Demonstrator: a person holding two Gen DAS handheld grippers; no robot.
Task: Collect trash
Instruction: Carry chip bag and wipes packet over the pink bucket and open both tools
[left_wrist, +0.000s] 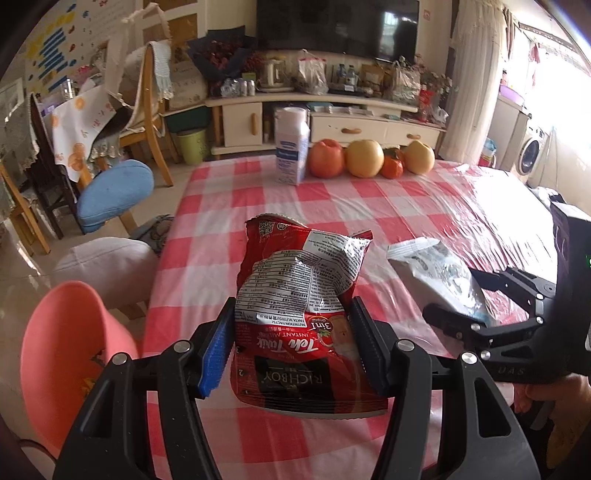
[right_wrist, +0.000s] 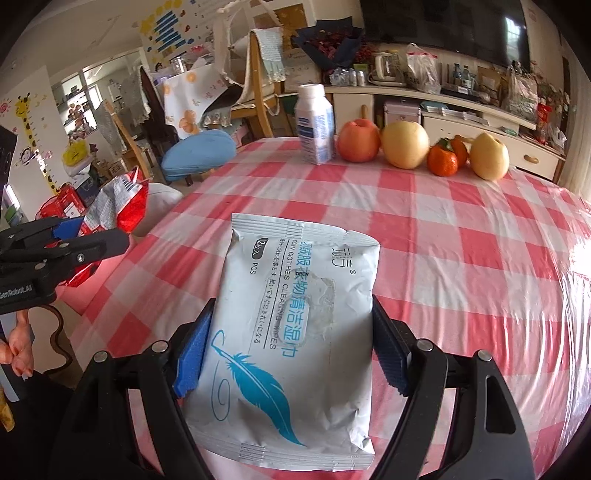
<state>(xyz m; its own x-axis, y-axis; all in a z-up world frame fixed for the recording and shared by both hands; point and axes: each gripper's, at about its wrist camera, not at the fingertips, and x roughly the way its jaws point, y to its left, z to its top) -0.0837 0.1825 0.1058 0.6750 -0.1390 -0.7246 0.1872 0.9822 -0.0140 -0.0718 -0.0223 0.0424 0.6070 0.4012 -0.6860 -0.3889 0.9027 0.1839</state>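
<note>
My left gripper (left_wrist: 291, 332) is shut on a crumpled red milk-tea packet (left_wrist: 301, 295) and holds it over the left side of the checked table (left_wrist: 424, 206). The packet also shows in the right wrist view (right_wrist: 118, 206), above the table's left edge. My right gripper (right_wrist: 291, 339) is shut on a white wet-wipes pack with a blue feather (right_wrist: 291, 328), held above the table. The pack also shows in the left wrist view (left_wrist: 439, 273), with the right gripper (left_wrist: 469, 295) at the right.
A pink bin (left_wrist: 62, 354) stands on the floor left of the table. A white milk bottle (left_wrist: 291, 147), an apple (left_wrist: 327, 158), two pears and tangerines (left_wrist: 391, 166) line the far edge. Chairs and a blue stool (left_wrist: 114, 192) stand at the left.
</note>
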